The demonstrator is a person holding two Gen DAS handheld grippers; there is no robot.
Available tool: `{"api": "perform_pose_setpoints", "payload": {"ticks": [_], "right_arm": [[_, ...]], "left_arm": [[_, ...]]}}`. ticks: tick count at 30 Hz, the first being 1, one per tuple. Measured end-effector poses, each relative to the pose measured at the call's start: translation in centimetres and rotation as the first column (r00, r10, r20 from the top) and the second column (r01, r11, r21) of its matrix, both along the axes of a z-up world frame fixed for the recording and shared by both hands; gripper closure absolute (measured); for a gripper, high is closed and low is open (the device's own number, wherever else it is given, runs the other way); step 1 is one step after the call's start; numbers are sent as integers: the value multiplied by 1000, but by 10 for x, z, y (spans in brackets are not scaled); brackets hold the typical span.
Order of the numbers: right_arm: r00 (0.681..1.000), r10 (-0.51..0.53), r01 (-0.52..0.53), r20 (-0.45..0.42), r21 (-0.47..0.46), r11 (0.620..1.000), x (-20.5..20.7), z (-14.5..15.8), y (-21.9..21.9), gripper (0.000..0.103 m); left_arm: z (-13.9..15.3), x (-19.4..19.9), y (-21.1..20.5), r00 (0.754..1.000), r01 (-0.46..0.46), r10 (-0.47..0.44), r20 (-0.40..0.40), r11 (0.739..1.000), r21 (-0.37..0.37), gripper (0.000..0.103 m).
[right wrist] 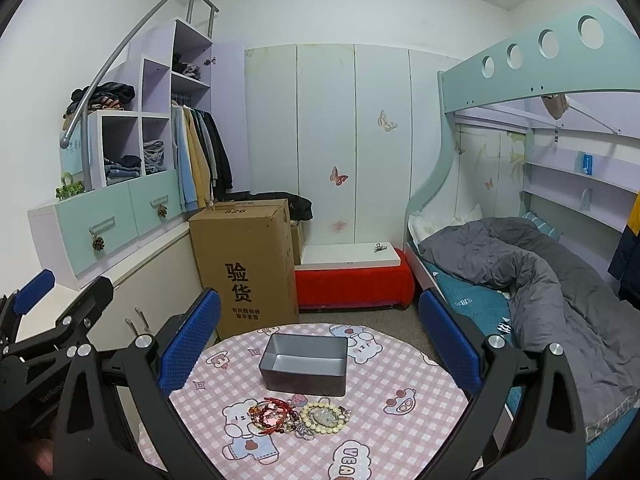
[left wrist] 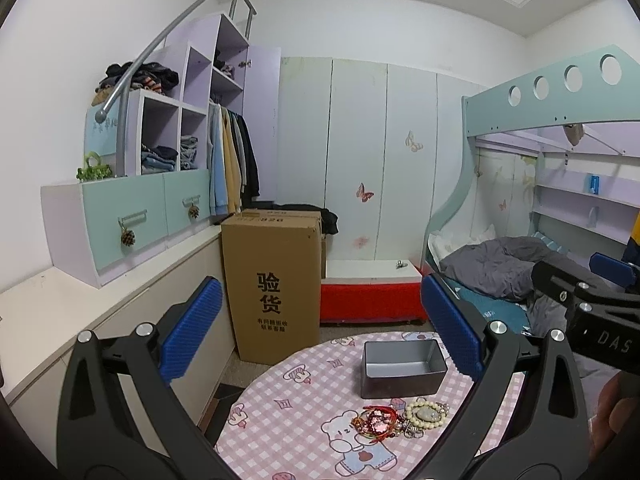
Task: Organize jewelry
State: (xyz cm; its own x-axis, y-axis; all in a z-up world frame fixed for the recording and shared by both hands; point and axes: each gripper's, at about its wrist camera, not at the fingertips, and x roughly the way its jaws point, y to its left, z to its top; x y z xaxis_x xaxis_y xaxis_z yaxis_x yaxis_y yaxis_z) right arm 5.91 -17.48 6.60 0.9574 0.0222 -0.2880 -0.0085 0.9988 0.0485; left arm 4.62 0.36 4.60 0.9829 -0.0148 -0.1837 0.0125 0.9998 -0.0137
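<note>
— From the left wrist view, what do you make of it?

— The left gripper (left wrist: 320,332) hangs above the round table (left wrist: 280,432) with its blue pads spread wide and nothing between them. Low in the frame, right of centre, the jewelry pile (left wrist: 396,420) lies on the pink checked cloth, just below the grey tin box (left wrist: 404,368), near it but not touching as far as I can tell. The box looks empty. At the right edge you catch the right gripper (left wrist: 600,280) side on.

— And the right wrist view?

— Much the same. The right gripper (right wrist: 320,332) is held wide apart too, gripping nothing. The pile (right wrist: 298,416) sits at lower centre, the box (right wrist: 304,364) just above it in the frame.

— So which step?

— I'd judge it the very start: nothing is in the box yet. The next move calls for one gripper to drop to the pile, narrow its pads round a single piece and lift it clear without dragging the tangle along.

— Counts?

— One box, two grippers. In the pile, one cream bead bracelet (right wrist: 324,414) round a pale stone, one cluster of red cord bangles (right wrist: 272,412), a few silvery rings (right wrist: 304,432); too knotted to count exactly.
</note>
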Motion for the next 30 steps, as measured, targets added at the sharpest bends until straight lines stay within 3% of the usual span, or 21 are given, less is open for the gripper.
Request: {"api": "perform_pose_setpoints", "payload": {"ticks": [6,10,13,21,30], "right_arm": [[999,-4,4,-36,-9,1000,15,-14,-4,8],[993,-26,26,-115,-4,1000,33,-39,-13,8],[983,-38,38,-178,-4,999,46,-60,-21,8],[945,-60,63,-322,1,998,67,-112,-34,8],[899,-30,40,-437,14,999,77,-157,-38,8]], "left_arm": [[-23,25,0,997,1,1,-80,1000,17,6],[-60,54,6,978,-1,7,-210,1000,27,6],[-101,79,7,946,15,-4,-325,999,29,6],[-188,127,-11,847,81,-27,-531,994,79,6],[-229,157,-23,785,137,-44,-618,985,103,6]]}}
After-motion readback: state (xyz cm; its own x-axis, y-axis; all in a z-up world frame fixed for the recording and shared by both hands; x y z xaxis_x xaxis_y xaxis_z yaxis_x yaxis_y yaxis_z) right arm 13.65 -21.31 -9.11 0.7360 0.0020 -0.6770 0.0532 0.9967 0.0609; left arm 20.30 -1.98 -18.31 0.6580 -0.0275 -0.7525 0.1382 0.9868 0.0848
